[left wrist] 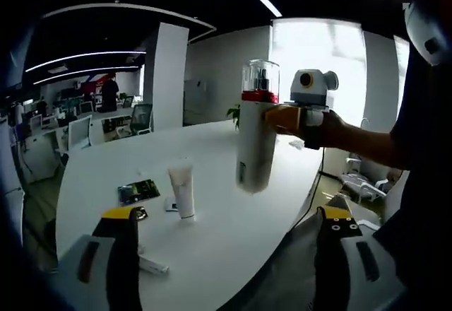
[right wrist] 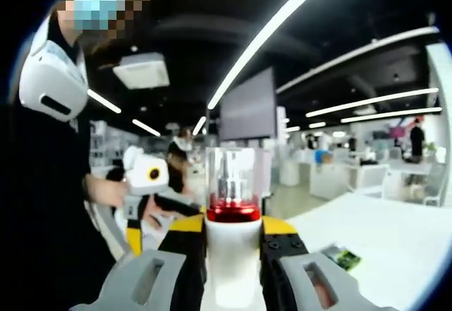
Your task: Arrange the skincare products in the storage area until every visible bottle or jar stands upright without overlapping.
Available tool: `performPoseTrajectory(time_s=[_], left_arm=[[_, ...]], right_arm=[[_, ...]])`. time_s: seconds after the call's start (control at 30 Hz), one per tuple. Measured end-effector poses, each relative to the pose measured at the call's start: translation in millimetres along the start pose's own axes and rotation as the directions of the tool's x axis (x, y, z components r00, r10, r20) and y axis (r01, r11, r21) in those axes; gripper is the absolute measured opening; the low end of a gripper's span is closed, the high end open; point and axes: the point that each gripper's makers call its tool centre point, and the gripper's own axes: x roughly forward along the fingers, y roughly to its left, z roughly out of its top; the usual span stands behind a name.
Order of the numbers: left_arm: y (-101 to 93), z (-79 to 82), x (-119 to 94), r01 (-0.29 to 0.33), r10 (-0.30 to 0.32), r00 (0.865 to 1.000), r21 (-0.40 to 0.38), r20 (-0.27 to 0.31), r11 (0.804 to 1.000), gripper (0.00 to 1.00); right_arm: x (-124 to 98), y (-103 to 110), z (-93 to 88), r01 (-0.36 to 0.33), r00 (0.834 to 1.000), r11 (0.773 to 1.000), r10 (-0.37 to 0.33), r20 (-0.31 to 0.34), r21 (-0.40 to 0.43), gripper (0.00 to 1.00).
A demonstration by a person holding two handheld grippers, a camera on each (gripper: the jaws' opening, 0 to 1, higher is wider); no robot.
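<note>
Right gripper (right wrist: 233, 254) clamped on the white bottle (left wrist: 256, 141), lifted upright clear of the table (left wrist: 233, 233) past the standing tube (left wrist: 183, 191), likely to set it apart from that tube; left gripper (left wrist: 229, 237) wide open, empty, near the tube.

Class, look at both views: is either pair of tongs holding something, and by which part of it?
The right tongs grip the tall white bottle by its upper body, just below the red collar under its clear cap. The left tongs are open and hold nothing.
</note>
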Motion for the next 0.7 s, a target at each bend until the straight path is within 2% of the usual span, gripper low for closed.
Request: performPoseTrajectory(time_s=[0.2,0.4,0.7], left_arm=[[10.0,-16.3,5.3,-0.014,0.014,1.000,-0.050,-0.017,0.999,0.99],[10.5,-21.4,9.8,-0.002,0.000,1.000,-0.055,-0.024,0.998,0.98],[30.3,-37.9,11.5,-0.043,0.042,0.999,-0.066,-0.016,0.997,0.92]], right_arm=[[-1.8,-10.1,-18.5,0.033,0.999,0.999,-0.033,-0.010,0.003,0.20],[-0.8,-19.8,-31.7,0.069,0.997,0.997,-0.070,-0.019,-0.026,0.20],[-4.8,-53.3,-71.7,0.113,0.993,0.994,-0.113,-0.033,-0.005,0.20]])
